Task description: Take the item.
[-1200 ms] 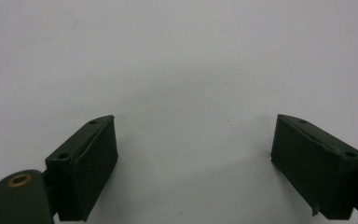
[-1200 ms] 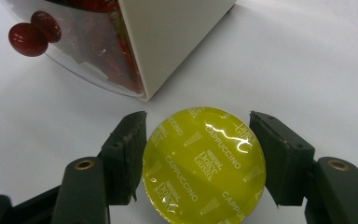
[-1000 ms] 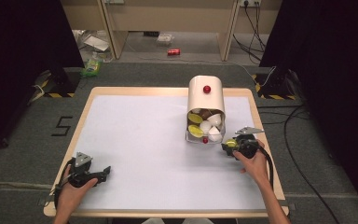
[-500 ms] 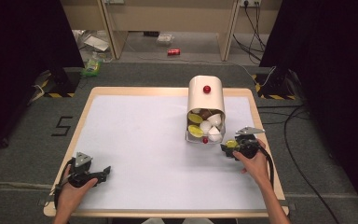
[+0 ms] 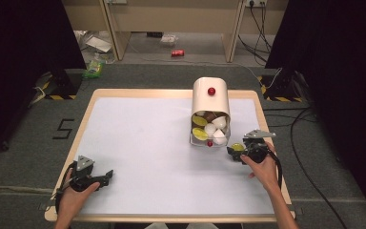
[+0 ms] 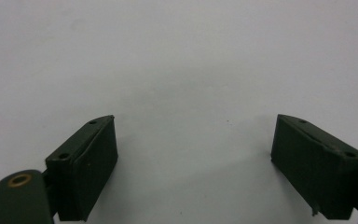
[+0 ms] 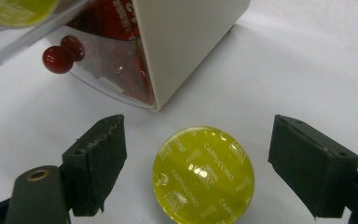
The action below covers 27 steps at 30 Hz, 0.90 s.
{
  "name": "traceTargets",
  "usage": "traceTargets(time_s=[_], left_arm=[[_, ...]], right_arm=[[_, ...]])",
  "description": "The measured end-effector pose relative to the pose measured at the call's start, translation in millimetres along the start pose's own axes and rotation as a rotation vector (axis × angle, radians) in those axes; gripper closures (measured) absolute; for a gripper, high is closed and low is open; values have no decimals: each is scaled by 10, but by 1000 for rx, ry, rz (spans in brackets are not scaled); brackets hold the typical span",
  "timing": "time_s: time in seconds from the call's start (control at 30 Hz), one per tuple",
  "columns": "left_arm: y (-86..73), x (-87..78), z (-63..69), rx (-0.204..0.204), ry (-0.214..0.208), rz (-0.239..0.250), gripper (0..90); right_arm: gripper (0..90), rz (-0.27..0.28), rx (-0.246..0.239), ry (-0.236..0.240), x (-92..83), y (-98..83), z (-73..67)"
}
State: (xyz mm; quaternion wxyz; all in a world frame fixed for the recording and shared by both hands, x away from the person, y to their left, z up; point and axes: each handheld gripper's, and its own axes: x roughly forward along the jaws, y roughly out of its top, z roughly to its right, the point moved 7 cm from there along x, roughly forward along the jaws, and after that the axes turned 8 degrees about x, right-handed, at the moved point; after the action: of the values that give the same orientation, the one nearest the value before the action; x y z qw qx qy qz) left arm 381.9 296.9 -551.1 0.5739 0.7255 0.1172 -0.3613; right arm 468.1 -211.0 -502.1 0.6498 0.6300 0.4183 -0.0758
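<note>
White sheet covers my desk [image 5: 138, 138], grey carpet around. Right hand-held gripper [image 7: 196, 168], jaws just opened, straddles yellow capsule [image 7: 203, 175] lying beside the dispenser [image 5: 210, 102]. Left hand-held gripper [image 6: 193, 168] gapes over bare sheet.

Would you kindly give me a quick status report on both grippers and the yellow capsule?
Left gripper open, idle. Right gripper just opened, fingers clear of the yellow capsule, flat on the table. Capsule dispenser close ahead.

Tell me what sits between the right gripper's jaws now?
A yellow Cappuccino capsule lies on the table between the right gripper's open jaws, touching neither; the right gripper view shows it.
</note>
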Motion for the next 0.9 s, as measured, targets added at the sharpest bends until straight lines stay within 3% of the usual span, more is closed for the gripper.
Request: traceTargets(time_s=[0.47, 0.9], left_arm=[[0, 0, 0, 0, 0, 0, 137], [0, 0, 0, -1, 0, 0, 137]], right_arm=[[182, 42, -4, -5, -153, 25, -53], [185, 47, -10, -9, -241, -96, -54]])
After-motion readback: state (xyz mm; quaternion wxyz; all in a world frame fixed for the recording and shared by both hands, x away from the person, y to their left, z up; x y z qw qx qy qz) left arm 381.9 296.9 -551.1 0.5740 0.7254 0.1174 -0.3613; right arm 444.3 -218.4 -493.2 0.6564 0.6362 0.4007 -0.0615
